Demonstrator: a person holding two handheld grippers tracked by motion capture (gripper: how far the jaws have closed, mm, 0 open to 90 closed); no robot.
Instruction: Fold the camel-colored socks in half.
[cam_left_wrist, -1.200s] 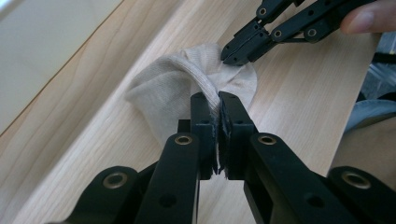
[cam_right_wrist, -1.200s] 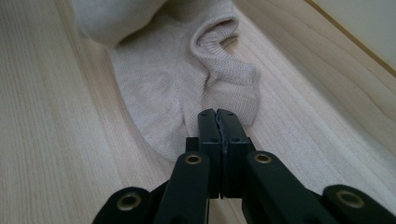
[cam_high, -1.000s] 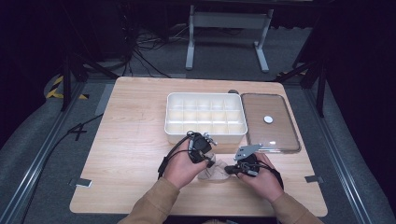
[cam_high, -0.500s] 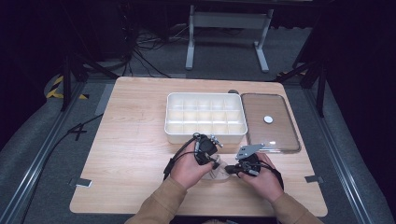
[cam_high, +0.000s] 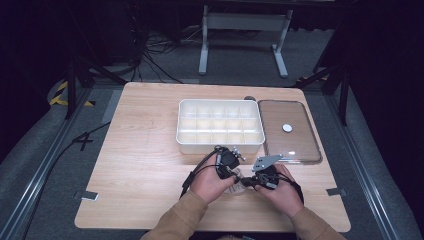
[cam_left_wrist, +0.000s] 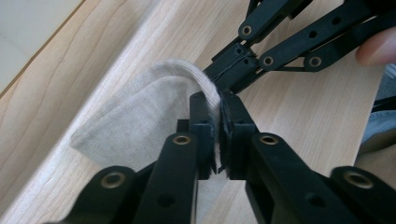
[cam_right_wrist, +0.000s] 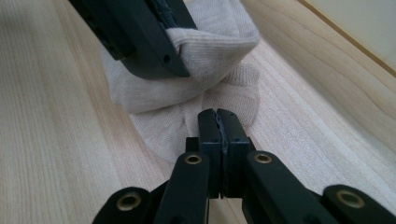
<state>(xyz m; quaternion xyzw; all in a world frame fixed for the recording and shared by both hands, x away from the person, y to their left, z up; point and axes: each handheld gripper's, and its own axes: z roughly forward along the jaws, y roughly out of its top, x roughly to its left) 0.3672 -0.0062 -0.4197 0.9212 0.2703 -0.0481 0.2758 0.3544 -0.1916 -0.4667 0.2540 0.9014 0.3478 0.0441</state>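
Both grippers pinch one sock at table's near edge.
Left gripper (cam_left_wrist: 217, 135) clamped on a fold of the beige sock (cam_left_wrist: 140, 121); right gripper (cam_right_wrist: 218, 140) jaws pressed together on the sock's edge. Sock lies on the wood table (cam_high: 145, 150), between the hands, just in front of the white tray (cam_high: 220, 125). Clear lid (cam_high: 290, 131) sits right of tray.

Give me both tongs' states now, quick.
Left tongs: shut on the beige sock.
Right tongs: shut on the same sock.
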